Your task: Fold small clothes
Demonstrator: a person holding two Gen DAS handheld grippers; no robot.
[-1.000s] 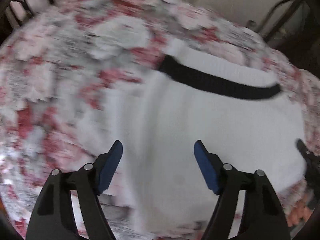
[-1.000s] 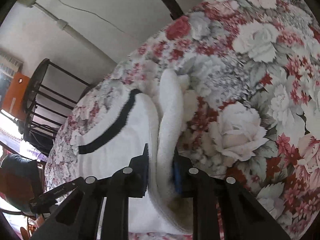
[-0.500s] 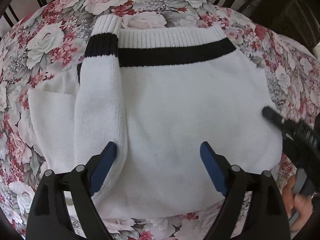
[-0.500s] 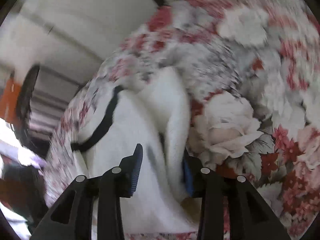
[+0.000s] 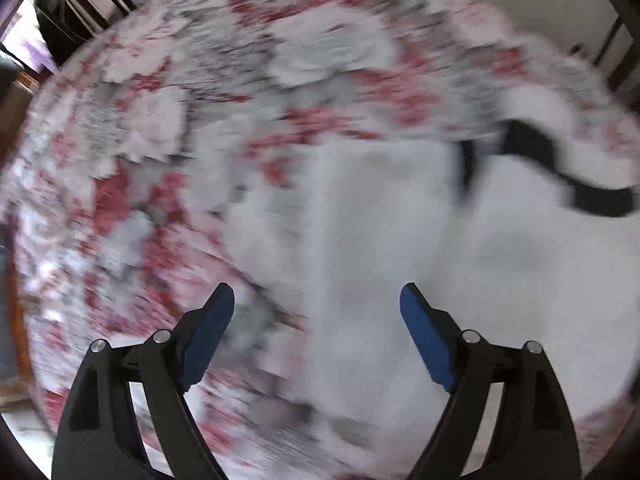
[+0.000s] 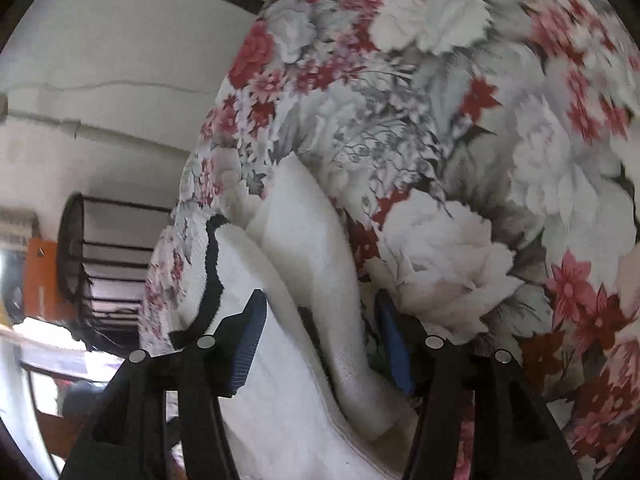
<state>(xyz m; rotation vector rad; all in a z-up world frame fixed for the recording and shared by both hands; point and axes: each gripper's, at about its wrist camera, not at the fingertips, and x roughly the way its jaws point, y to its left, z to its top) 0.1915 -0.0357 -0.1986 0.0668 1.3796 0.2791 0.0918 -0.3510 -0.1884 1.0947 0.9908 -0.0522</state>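
My left fingers (image 5: 316, 336) have just been spreading and now stand wide with nothing between them, hanging over the flowered cloth (image 5: 160, 168) of the desk where the near edge of the white sweater (image 5: 460, 248) begins. A second ago they sat squarely over its body; now the garment lies mostly to the right of them, so I judge this hand is shifting toward the next edge to lift.

My right fingers (image 6: 320, 344) have just been opening too: a second ago they pinched the folded sleeve (image 6: 316, 264), and now they stand apart with it loose between them, lying on the sweater. That fold looks laid down and released.

The left view is badly smeared by motion, so the sweater's outline and its black stripe (image 5: 592, 196) are only rough shapes. In the right view my own fingers hide the sleeve's near end, and the sweater's far side is cut off.
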